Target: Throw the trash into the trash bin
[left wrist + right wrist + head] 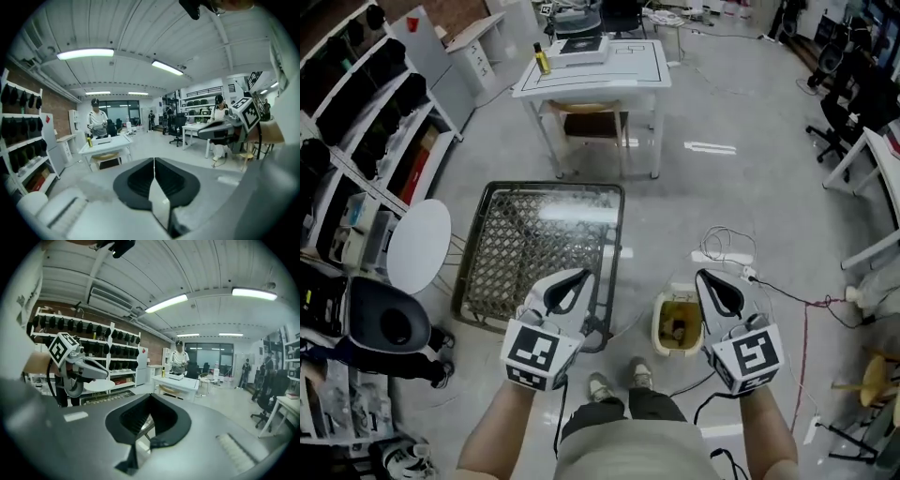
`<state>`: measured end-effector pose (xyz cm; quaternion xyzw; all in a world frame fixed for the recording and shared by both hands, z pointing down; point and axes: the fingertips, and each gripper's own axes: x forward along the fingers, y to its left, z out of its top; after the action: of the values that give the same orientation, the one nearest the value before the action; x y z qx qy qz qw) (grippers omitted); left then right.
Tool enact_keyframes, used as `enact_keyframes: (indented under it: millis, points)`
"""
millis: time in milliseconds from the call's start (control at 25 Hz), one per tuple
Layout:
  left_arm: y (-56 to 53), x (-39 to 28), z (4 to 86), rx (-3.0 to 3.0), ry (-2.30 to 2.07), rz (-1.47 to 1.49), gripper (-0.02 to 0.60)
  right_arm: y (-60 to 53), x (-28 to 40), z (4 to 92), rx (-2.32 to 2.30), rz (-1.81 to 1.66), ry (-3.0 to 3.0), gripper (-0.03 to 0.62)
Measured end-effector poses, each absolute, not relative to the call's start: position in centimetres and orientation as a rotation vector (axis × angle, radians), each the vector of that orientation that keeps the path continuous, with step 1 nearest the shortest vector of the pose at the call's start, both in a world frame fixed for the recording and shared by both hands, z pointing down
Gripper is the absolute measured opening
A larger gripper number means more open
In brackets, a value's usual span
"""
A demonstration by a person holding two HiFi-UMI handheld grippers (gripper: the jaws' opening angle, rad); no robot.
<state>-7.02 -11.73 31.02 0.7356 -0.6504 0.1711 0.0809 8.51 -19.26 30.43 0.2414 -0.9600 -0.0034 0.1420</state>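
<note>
Far left in the head view, wall shelving (pixel 356 112) holds rows of dark items, and a round white side table (pixel 417 246) stands just beside it. Next comes a wire-mesh rack (pixel 539 248), flat on the floor (out of the walkway, it seems, and no part of this job).

Over the rack's near corner we hold the left gripper (pixel 572 286). Its own view shows the jaws pressed together along one thin seam with nothing between them. It looks out across the room rather than down at the floor, so we judge it is carrying nothing and reaching for nothing.

Right of it, near our shoes, sits the small cream trash bin (pixel 659 319). The trash (pixel 678 330) lies inside it as a dark lump on a yellowish lining (we cannot tell what it is). The bin stands between the two grippers, below both, which suits a drop from above.

The right gripper (pixel 717 291) hangs just beside the bin's right edge. Its jaws are also pressed together and empty, and its view shows only the room beyond.

With both grippers empty and the trash in the bin, we judge the task essentially done.
</note>
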Motion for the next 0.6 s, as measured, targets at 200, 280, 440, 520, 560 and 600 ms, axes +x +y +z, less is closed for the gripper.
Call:
enact_keyframes:
  millis: [200,280,440,520,560,600]
  points:
    - [-5.6,-10.4,25.2,2.100,-2.153,0.424,0.003,-15.2,4.8,24.4,0.536,-0.077,-2.888,0.003]
    - [-3.0,-11.8,23.9,2.045,-2.233,0.421,0.003,-13.6,3.5,22.6,0.463,-0.114,-2.931,0.003]
    - [2.3,-14.1,22.3,1.926,-2.358,0.423,0.003,-10.5,1.2,19.4,0.323,-0.186,-3.028,0.003]
    - [4.3,-15.3,22.1,1.877,-2.391,0.410,0.003,-9.4,0.5,18.6,0.297,-0.197,-3.028,0.003]
    - [5.1,-15.7,22.0,1.853,-2.403,0.402,0.003,-9.0,0.2,18.5,0.287,-0.195,-3.026,0.003]
    - [5.8,-16.0,21.9,1.830,-2.411,0.394,0.003,-8.6,0.0,18.5,0.278,-0.188,-3.024,0.003]
